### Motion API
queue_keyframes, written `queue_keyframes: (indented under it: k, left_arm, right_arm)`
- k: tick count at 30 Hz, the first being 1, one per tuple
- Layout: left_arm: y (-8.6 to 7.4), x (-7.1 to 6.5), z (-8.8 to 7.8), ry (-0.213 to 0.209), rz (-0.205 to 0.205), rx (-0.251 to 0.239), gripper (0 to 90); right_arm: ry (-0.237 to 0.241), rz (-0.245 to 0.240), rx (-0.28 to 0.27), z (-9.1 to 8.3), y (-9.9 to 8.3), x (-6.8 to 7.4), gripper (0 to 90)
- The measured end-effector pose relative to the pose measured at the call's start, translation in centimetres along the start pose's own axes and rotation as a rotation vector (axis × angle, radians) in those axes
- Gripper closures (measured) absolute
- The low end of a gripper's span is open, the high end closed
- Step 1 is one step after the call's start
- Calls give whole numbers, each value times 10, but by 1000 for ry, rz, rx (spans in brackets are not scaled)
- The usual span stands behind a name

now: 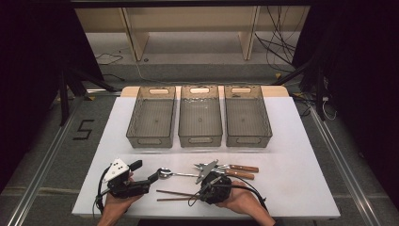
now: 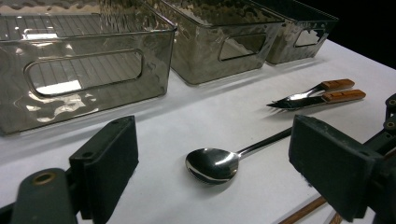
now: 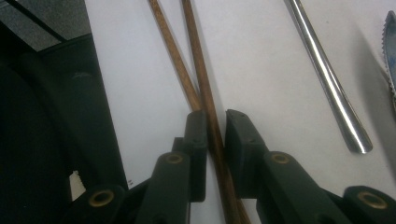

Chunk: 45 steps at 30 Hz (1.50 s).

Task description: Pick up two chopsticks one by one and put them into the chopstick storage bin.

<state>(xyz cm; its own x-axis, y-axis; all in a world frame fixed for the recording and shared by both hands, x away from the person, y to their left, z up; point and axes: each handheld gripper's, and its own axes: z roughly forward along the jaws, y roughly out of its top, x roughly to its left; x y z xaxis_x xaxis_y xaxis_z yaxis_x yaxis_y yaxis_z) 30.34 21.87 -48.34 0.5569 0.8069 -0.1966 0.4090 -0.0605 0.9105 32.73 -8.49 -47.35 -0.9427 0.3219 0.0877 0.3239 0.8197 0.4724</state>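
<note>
Two brown chopsticks [image 1: 176, 195] lie crossed near the table's front edge. My right gripper [image 1: 200, 193] points down at them; in the right gripper view one chopstick [image 3: 205, 88] runs between the jaws of the right gripper [image 3: 215, 122], which stand narrowly apart, with a sliver of gap at one pad. A steel spoon [image 1: 165, 173] lies to the left, its bowl [image 2: 212, 164] just ahead of my left gripper [image 2: 212, 144]. The left gripper [image 1: 145, 171] is wide open, low over the table, with nothing held. The spoon's handle [image 3: 327, 79] passes beside the chopsticks.
Three grey see-through bins [image 1: 151, 141] [image 1: 200, 140] [image 1: 248, 141] stand in a row at the back of the white table [image 1: 301, 179]. A knife [image 1: 237, 167] and fork [image 1: 240, 175] with wooden handles lie right of the spoon.
</note>
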Motion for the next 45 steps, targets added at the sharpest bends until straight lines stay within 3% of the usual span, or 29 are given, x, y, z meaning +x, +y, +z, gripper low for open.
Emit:
queue_keyframes:
  k: [8, 22, 35, 45]
  left_arm:
    - [0, 0, 0, -1, -1, -1, 153]
    - [1, 1, -2, 11, -6, -14, 153]
    - [2, 4, -7, 34, -21, -50, 153]
    - [2, 5, -7, 32, -33, -50, 153]
  right_arm:
    - [19, -6, -10, -1, 0, -1, 850]
    - [0, -29, -38, -12, 5, 5, 856]
    - [-33, -12, -107, -33, 15, -7, 857]
    - [-63, -2, -180, -46, 40, -19, 856]
